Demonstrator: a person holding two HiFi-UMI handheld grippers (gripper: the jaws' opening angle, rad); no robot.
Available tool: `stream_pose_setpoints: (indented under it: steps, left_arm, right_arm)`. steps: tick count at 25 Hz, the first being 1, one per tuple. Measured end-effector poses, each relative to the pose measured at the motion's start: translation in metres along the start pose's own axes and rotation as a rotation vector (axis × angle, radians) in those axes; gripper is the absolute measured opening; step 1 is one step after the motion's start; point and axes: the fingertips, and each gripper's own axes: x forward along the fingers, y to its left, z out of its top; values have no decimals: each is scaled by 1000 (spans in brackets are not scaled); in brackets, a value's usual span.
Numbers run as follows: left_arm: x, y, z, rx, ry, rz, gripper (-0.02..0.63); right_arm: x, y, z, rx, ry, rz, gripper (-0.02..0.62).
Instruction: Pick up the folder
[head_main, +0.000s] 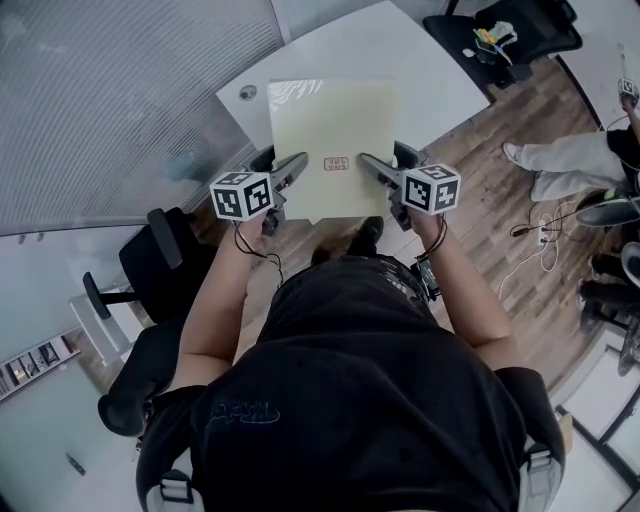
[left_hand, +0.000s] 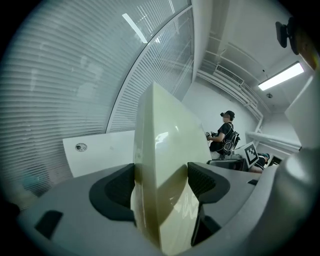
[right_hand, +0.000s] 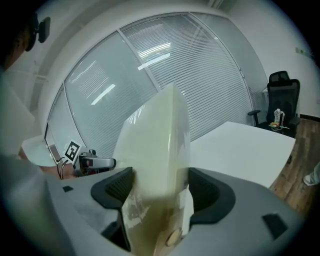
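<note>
Bridging both hand-held grippers (head_main: 297, 166) (head_main: 369, 164): folder (head_main: 333, 135)

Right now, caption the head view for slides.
Left gripper and right gripper hold the folder, white table beyond.

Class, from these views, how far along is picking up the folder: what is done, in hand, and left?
Done: the left gripper and right gripper are each shut on the folder, by its near corners. In hand: the folder hangs between them, over the table. Left: raising it clear; whether it touches the table isn't visible.
</note>
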Motion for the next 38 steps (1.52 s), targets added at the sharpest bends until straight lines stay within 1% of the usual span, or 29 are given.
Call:
stream_pose_setpoints:
  steps: [6,9,15,18,22,27,31,38]
  left_arm:
    - [-33,-8,-14,16,-13,-5,342]
    - [-47,-11,-28,13,-4,-24,342]
    - [-59,-29,-43,25,3,-47,342]
    - [-61,-39,-45,26,-12,-45,342]
    - [-63,-57,-41,18,-52,-23,342]
    - [-59,-85,-47,2,-76,17,342]
    - [-53,-106,-58,-26,-89,39,342]
    - [-46,-135,-88,-79,-108,91,342]
  right_arm:
    - [-15,32,-20,-3,-28,-19,341]
    - [-24,47,-32,-10,-31,-38,341]
    - [-47,59,-50,7,-37,-66,342]
    - [-58,59,-52,9,-41,-65,342]
    - [-73,57,-45,6,-53,-42,342]
    - [-94,43,-43,-8,-32,6,344]
    - [-113,32,-42,-36,-13,33,343]
    - [-138,15,-58,-52,35,93,342]
